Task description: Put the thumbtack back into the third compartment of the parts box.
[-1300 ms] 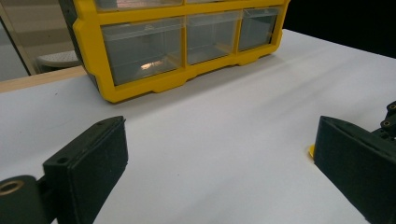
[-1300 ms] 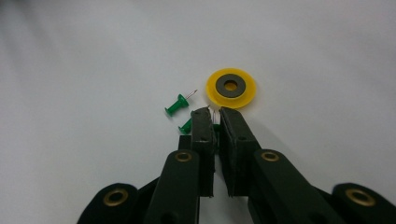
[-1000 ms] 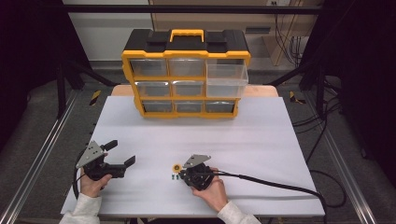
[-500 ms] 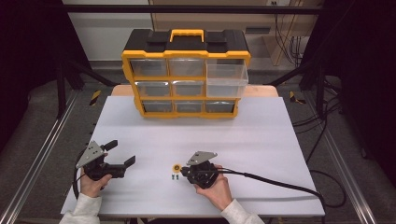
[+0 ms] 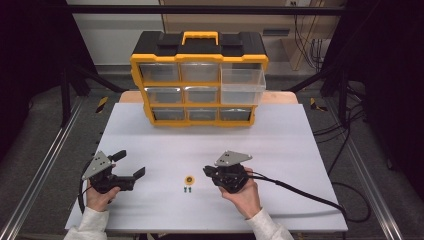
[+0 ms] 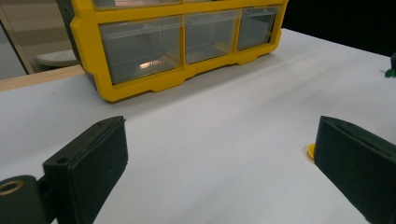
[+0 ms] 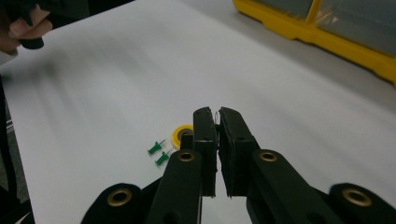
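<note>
My right gripper (image 5: 207, 171) hovers just above the white table (image 5: 280, 145), right of a yellow ring (image 5: 189, 180) and two green push pins (image 5: 187, 190). In the right gripper view its jaws (image 7: 217, 116) are pressed together, with a small thin metal piece pinched at the tips; I cannot tell what it is. The yellow ring (image 7: 180, 133) and the pins (image 7: 159, 153) lie below and to the left of them. My left gripper (image 5: 130, 163) rests at the table's left front, held still. Its jaws (image 6: 219, 154) stand wide apart with nothing between them.
A yellow and black drawer organizer (image 5: 200, 80) stands at the back of the table, its top right clear drawer (image 5: 242, 85) pulled out. The organizer's lower drawers (image 6: 140, 51) are closed. The right gripper's cable (image 5: 305, 192) trails off to the right.
My right gripper has lifted off the table and moved right, away from the yellow ring and pins, with its jaws still together. The left gripper has not moved.
</note>
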Demonstrator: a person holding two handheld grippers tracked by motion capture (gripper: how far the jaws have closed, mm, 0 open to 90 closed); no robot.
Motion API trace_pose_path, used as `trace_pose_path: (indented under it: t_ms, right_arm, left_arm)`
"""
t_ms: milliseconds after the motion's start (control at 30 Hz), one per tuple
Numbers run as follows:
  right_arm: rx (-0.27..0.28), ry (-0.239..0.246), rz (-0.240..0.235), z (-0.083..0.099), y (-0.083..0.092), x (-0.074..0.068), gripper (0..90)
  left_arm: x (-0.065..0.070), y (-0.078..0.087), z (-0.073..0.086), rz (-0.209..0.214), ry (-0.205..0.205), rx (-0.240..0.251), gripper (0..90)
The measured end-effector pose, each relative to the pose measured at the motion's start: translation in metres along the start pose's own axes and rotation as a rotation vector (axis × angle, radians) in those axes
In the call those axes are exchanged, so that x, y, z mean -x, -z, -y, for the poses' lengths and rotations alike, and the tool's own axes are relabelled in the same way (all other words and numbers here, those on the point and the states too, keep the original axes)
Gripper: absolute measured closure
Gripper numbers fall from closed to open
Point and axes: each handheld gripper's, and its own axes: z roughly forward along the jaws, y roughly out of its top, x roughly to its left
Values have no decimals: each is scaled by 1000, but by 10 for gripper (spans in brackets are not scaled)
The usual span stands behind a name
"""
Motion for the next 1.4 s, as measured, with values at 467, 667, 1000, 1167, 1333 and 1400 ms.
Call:
trace_pose_path:
  t_ms: [467,667,1000,1167,1333,1400]
  right_arm:
    - [102,-12,47,-27,39,18,861]
    - [148,-20,75,-38,58,30,861]
    - [194,-26,126,-56,85,46,861]
    - [217,-23,138,-69,96,49,861]
    - [239,-17,159,-82,105,53,861]
    - [247,-16,165,-87,108,54,861]
  left_arm:
    - [0,-1,0,1,0,-3,30]
    - [0,-1,0,1,1,-4,30]
    - [0,-1,0,2,1,-6,30]
    - [0,-1,0,1,0,-8,30]
    - [0,-1,0,1,1,-6,30]
    - [0,-1,0,1,-1,-8,30]
